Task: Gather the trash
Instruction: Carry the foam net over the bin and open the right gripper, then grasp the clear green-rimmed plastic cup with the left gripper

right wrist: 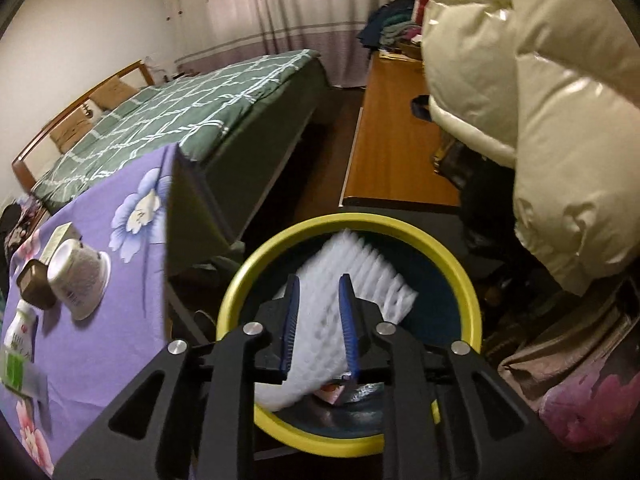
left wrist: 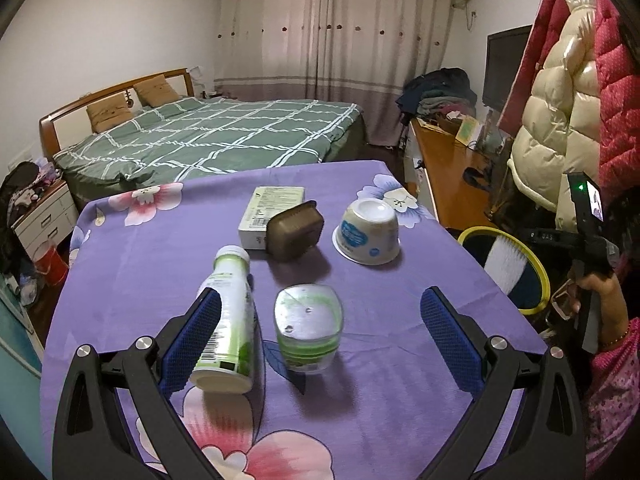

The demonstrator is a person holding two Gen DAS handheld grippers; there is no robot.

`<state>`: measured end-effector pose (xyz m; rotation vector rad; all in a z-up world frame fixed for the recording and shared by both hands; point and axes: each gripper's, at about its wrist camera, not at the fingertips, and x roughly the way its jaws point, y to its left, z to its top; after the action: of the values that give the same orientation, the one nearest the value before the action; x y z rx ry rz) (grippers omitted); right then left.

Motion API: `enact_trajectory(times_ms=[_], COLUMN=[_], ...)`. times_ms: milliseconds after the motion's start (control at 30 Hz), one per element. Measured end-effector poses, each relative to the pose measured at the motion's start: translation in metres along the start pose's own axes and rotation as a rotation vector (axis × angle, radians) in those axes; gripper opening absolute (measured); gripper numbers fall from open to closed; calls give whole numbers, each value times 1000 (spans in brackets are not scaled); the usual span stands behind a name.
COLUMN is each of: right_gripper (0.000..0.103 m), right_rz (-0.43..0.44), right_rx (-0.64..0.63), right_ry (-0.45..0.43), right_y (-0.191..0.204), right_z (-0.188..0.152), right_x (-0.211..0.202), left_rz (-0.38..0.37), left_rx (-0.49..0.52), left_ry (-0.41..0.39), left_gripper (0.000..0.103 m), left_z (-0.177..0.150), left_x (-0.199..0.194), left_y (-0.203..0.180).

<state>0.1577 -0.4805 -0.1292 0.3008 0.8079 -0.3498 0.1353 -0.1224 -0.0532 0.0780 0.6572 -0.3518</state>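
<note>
Jaws spread wide on our left gripper (left wrist: 320,320), which hovers low over the purple floral tablecloth (left wrist: 400,392), while our right gripper (right wrist: 318,320) has its blue pads narrowed onto a sheet of white foam wrap (right wrist: 320,340), held above the yellow-rimmed bin (right wrist: 460,268) beside the table. Between the left fingers we see a clear plastic cup (left wrist: 308,326) streaked with green residue, standing mouth down; a green-and-white drink bottle (left wrist: 228,320) lies on its side against the inner face of the left finger. Farther back on the cloth sit a brown plastic tub (left wrist: 295,231) tipped against a flat white carton (left wrist: 272,210), and to their right an upturned white yogurt pot (left wrist: 368,232). A green checked bed (left wrist: 224,136) fills the room behind.
</note>
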Motion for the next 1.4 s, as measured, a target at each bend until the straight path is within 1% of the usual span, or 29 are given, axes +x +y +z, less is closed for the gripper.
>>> enact_trajectory(times_ms=[67,200,500,600,733,800,1033,1200,1333,1400], right_gripper=[21,28,29,29,29,29,29,29,29,29], right_rz=[1,6,37,41,48,53,63,66,67,63], right_rx=[1,-17,-53,-59,-62,-63,-65,-60,-59,-55], right_ry=[-7,-31,-54,-52,-47,-44,-37,-37,-38,-42], right_y=[0,6,23,26,28,29,30,27,24,22], right_z=[-2,-8,-15,-15,-16,-17,-20,-24,-29,-31], right_x=[-2,-11,-27,-28,-27,-26,-26,-26,-29,-30], left_rz=[-3,-4,-32,-22,-20,-21,-13,-2,-19,-35], left_rx=[5,8,10,6,8,9,3,6,14,31], left_ry=[6,21,65,75,95,107,150,165,173,174], left_gripper=[98,98,98,97,84,82,70,52,50,50], left_z=[-1,-3,-10,-11,-13,-14,-17,-18,-16,-13], left_x=[2,8,30,37,49,55,75,81,82,81], left_y=[-2,-3,-3,-2,0,1,3,6,1,-7])
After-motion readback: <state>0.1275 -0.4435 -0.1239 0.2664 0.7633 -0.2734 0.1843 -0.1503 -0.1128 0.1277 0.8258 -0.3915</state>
